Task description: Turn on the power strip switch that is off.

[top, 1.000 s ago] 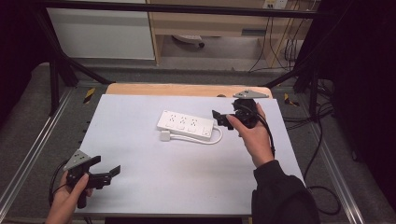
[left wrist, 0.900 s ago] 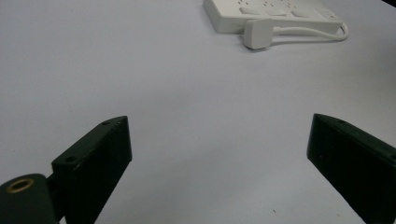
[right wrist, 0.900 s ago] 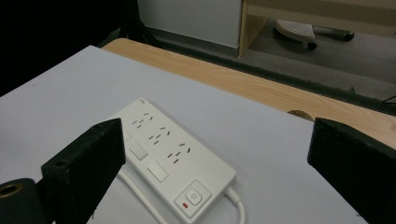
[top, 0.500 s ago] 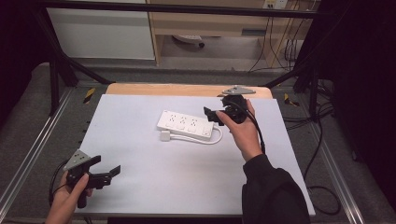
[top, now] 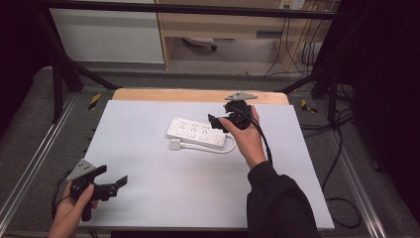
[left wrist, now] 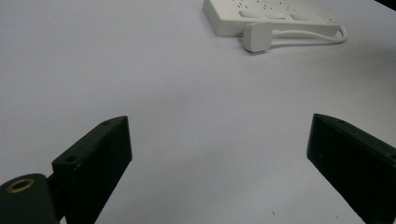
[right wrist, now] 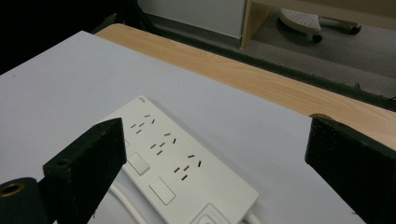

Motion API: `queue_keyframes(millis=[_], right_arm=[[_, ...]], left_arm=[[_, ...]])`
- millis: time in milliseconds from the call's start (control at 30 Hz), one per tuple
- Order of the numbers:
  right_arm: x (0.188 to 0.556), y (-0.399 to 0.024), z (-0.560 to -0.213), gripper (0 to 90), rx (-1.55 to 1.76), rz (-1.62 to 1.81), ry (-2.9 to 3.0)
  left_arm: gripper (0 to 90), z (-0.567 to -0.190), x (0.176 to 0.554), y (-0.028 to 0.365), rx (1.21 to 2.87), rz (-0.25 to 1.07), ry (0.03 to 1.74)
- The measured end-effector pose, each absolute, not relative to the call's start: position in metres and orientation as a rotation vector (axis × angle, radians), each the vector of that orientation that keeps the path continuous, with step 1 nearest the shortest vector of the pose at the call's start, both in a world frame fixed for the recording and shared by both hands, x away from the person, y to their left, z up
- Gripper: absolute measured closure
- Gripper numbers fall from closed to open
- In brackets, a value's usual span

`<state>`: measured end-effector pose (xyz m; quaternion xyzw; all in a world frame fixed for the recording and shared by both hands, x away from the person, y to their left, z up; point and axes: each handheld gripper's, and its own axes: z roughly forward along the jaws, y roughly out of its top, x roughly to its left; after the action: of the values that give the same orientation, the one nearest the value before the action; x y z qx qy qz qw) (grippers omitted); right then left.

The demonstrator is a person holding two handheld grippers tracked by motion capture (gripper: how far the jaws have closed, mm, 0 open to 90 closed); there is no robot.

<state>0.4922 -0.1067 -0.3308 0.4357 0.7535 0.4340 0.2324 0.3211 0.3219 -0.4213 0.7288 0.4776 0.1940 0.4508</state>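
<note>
White rectangular plastic power strip [top: 197,132] lies toward the far edge of the pale grey table sheet [top: 198,193], cable looped beside it. Right gripper [top: 219,121] hovers at its right end, jaws spread. Left gripper [top: 111,184], jaws spread, sits well apart near the sheet's near-left edge; bare sheet lies between.

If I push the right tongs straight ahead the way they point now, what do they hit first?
Most likely the white power strip: it lies right between and ahead of the open right tongs, just below them. How high they sit above it is unclear, so they might skim over.
</note>
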Motion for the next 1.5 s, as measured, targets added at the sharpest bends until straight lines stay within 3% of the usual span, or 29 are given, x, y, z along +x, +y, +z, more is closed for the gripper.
queue_keyframes(millis=[1267,1400,1500], right_arm=[[0.528,-0.064,-0.365,6.8,1.224,1.156,2.157],[0.529,-0.061,-0.369,8.8,1.226,1.139,2.158],[0.530,-0.060,-0.371,19.3,1.222,1.142,2.170]], left_arm=[[6.6,-0.422,0.321,0.322,1.807,0.476,1.173],[6.6,-0.422,0.321,0.321,1.809,0.475,1.172],[6.6,-0.422,0.321,0.321,1.809,0.475,1.171]])
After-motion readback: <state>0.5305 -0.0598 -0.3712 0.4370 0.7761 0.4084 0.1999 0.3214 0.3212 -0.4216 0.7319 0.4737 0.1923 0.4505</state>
